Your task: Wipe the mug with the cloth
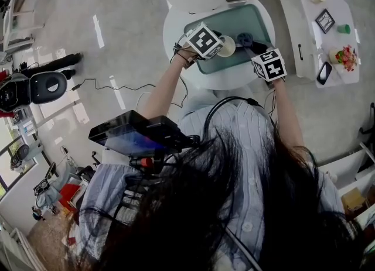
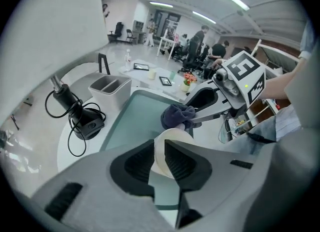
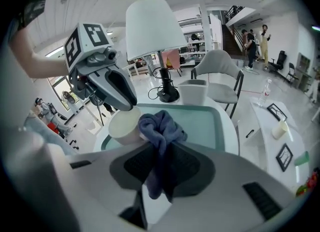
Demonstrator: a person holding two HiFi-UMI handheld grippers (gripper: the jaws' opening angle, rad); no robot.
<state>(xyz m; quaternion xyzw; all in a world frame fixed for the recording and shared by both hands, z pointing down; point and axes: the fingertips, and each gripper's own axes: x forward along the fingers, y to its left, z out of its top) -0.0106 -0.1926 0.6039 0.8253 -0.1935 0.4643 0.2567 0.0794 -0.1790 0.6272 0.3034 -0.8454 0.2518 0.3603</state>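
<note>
While left tool clamps mug | right tool clamps cloth | teal tray, round white table

The left arm and right arm reach ahead. The left gripper pinches the mug wall. The right gripper squeezes the cloth.

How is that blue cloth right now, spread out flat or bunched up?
Bunched up. The cloth hangs as a crumpled wad pinched between the jaws of the right tool, its top against the cream mug.
</note>
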